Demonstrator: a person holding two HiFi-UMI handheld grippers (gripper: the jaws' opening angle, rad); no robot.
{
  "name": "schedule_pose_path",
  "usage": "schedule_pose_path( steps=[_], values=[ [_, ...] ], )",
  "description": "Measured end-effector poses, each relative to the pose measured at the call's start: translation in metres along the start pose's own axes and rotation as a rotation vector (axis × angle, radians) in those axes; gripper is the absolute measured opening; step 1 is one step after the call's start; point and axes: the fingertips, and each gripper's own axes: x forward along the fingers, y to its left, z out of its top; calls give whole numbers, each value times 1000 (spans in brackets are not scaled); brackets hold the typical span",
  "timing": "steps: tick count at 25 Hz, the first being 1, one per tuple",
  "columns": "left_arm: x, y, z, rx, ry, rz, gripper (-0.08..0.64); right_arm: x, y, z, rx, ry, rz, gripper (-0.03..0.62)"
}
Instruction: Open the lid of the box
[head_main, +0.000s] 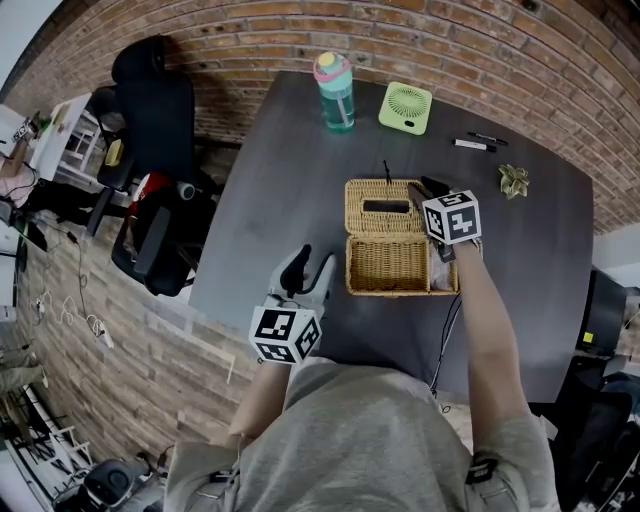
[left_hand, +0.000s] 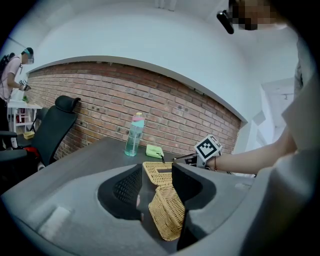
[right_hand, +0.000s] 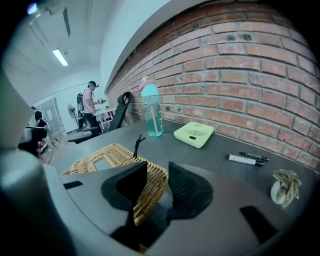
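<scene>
A wicker box (head_main: 388, 265) stands open in the middle of the dark table (head_main: 280, 180). Its lid (head_main: 365, 225) lies flat behind it with a dark slot in the middle. My right gripper (head_main: 422, 187) is at the lid's far right corner. In the right gripper view the wicker lid (right_hand: 107, 157) runs in between the jaws of my right gripper (right_hand: 157, 185), which are shut on its edge. My left gripper (head_main: 312, 262) hovers just left of the box, open and holding nothing. In the left gripper view, the box (left_hand: 165, 210) shows beyond my left gripper (left_hand: 161, 187).
At the back of the table stand a teal bottle (head_main: 336, 92) and a green fan (head_main: 405, 107). Pens (head_main: 475, 145) and a small plant (head_main: 514, 180) lie at the right. A black chair (head_main: 155, 130) stands left of the table. A cable (head_main: 445, 330) hangs at the near edge.
</scene>
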Motion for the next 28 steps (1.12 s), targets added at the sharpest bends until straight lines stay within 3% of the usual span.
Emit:
schedule_pose_path(
  steps=[16,28],
  values=[
    [-5,0,4,5,-16,8,190,-1,11,0,-2,-5,1,133],
    [-21,-13,11,30,-52,4,169,-75,52,8,-2,-151,-19,54]
  ],
)
